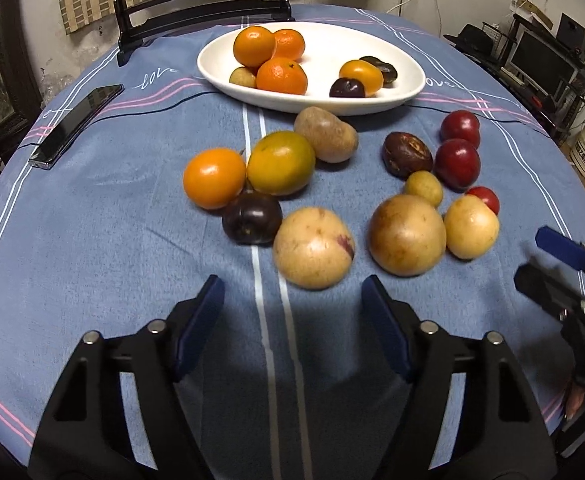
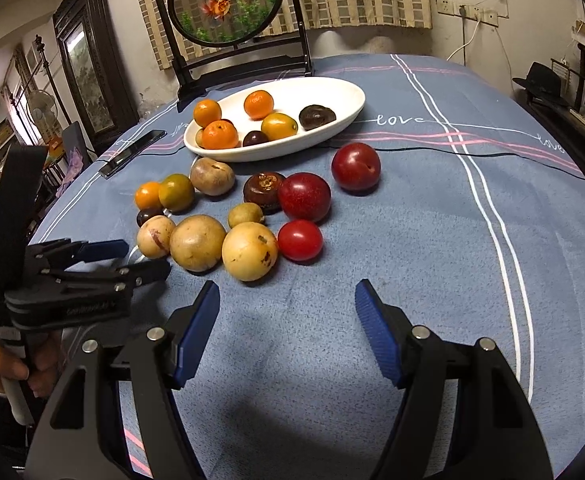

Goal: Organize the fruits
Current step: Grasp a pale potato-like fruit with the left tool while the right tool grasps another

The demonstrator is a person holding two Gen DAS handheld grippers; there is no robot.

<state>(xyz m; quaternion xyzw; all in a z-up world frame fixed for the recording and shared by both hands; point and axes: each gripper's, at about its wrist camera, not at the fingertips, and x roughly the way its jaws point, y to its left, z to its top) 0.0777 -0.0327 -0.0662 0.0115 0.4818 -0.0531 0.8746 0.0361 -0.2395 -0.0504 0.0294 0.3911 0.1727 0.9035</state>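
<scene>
Round table under a blue cloth (image 2: pixel 432 240) with white and pink stripes; white oval dish (image 1: pixel 320 102) at the far side, holding three oranges, a small yellow fruit and several dark ones; black phone (image 1: pixel 74 126) lying off to the dish's left. Left gripper (image 1: pixel 292 300) released, nothing between its blue pads, poised just short of a tan round fruit (image 1: pixel 313 247); right gripper (image 2: pixel 286 300) likewise released, grasping nothing, over bare cloth near a red tomato (image 2: pixel 300 240). Loose fruits clustered between dish and grippers: two red plums (image 2: pixel 355 166), a greenish orange (image 1: pixel 280 162), a dark plum (image 1: pixel 251 218).
</scene>
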